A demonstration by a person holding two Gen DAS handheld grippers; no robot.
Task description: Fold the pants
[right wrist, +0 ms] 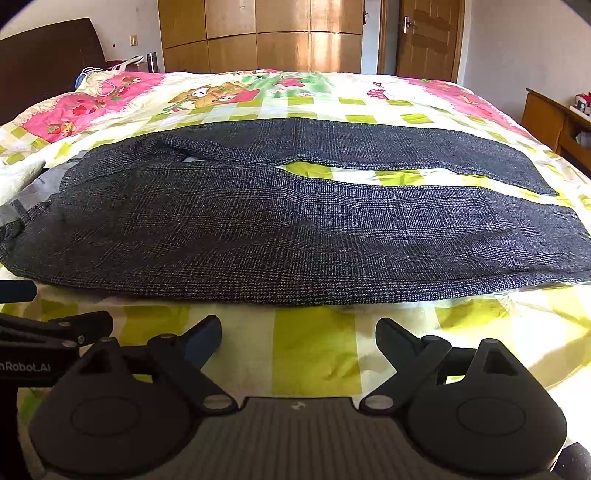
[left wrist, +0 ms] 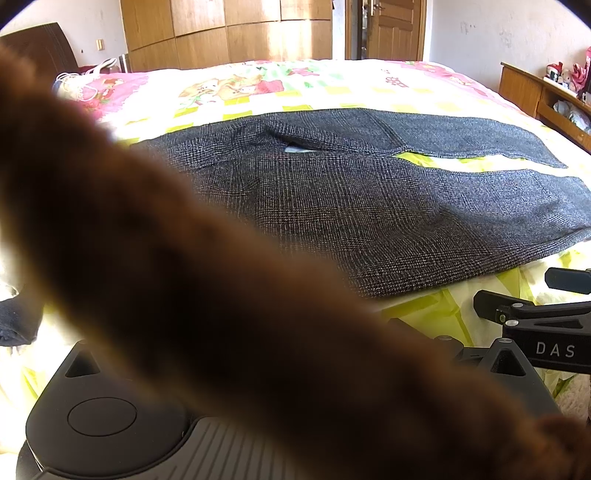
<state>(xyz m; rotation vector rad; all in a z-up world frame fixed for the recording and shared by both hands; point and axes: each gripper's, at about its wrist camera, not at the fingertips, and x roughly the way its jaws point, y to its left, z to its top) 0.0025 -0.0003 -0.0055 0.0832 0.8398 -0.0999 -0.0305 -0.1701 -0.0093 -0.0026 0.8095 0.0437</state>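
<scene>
Dark grey checked pants point(right wrist: 295, 225) lie spread flat across the bed, waist at the left, two legs pointing right with a gap between them. They also show in the left wrist view point(left wrist: 369, 206). My right gripper point(right wrist: 298, 332) is open and empty, low over the sheet just in front of the near leg's edge. In the left wrist view a blurred brown shape point(left wrist: 184, 277) covers the lens and hides my left gripper's fingers. The black gripper at that view's right edge point(left wrist: 532, 295) is the right one. The left gripper shows at the right wrist view's left edge point(right wrist: 48, 306).
The bed has a yellow-green checked cartoon sheet point(right wrist: 314, 354) and a pink pillow point(right wrist: 77, 110) at the far left. A wooden wardrobe point(right wrist: 258, 33) and door point(right wrist: 424, 37) stand behind. A wooden shelf unit point(left wrist: 546, 96) is at the right.
</scene>
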